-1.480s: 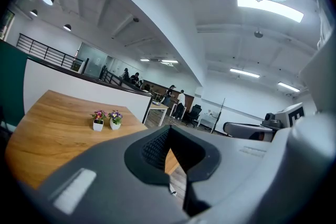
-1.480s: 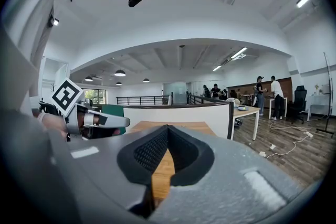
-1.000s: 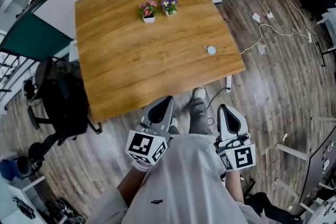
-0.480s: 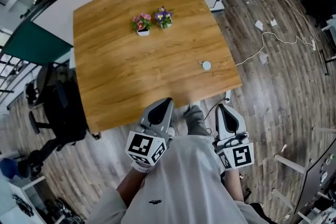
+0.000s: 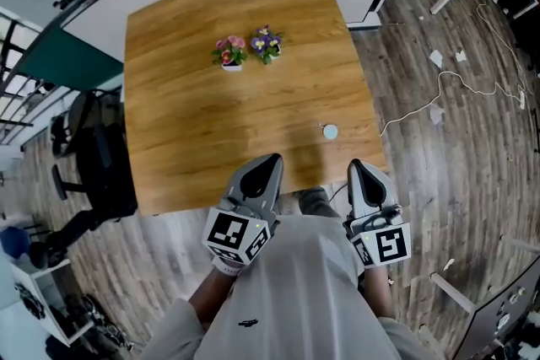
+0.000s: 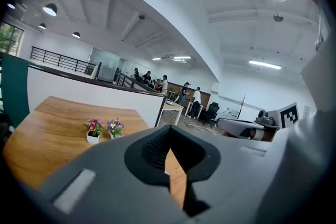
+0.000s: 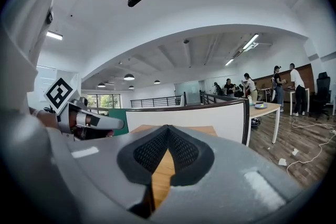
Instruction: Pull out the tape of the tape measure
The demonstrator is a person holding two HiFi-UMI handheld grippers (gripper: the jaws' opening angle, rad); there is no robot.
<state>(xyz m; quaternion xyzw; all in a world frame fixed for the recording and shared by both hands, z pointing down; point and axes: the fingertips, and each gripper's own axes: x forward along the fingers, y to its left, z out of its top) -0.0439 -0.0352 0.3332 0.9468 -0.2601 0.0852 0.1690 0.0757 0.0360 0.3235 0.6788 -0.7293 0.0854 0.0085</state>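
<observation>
Tabletop [image 5: 211, 97]: wooden, filling the middle of the head view, carrying only small things.
Left hand-held gripper [image 5: 271, 159]: at lower centre, tips over the near tabletop edge; jaws pressed together, nothing between them.
Right hand-held gripper [image 5: 356, 168]: lower right of centre, tips at the near tabletop edge; jaws likewise pressed together and empty.
Flowers [image 5: 246, 49]: two small pots side by side at upper centre, well apart from the work; they need not be touched.
Tape measure [image 5: 330, 131]: small, round and pale, lying flat near the tabletop's lower right edge, above and between the two gripper tips, touched by neither. The reach is judged unfinished. Both pairs of jaws should be spread before arrival, and the case pinched across its sides by one gripper and kept pressed down.
Tape tip: too small to be made out. It is best taken by the other gripper and drawn level and straight, so that the light case is not dragged off the edge.
</observation>
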